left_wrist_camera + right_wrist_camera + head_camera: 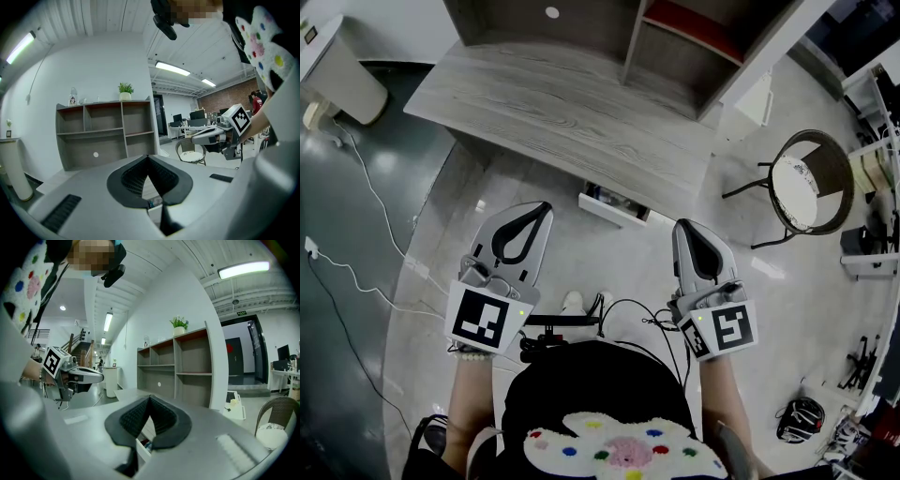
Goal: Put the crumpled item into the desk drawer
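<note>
Two closed, empty claws, left claw (544, 208) and right claw (683, 226), facing desk (562, 103) with open drawer (612, 208).

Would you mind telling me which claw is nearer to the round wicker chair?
Right. The right claw has the chair ahead on its outer side. The left claw is farther off, with the right claw between it and the chair.

Desk (572, 103): we've got pale grey wood grain, long streaks.
Drawer (611, 210): white front for us.
Left gripper (547, 207): light grey shell, black ribbed pads, black-and-white square marker.
Right gripper (682, 224): we see the same grey, black and marker pattern.
Chair (797, 187): dark brown weave, white seat.
Top (581, 384): black, and we spot a white fluffy flower, pink centre, red, blue, green and yellow dots.
</note>
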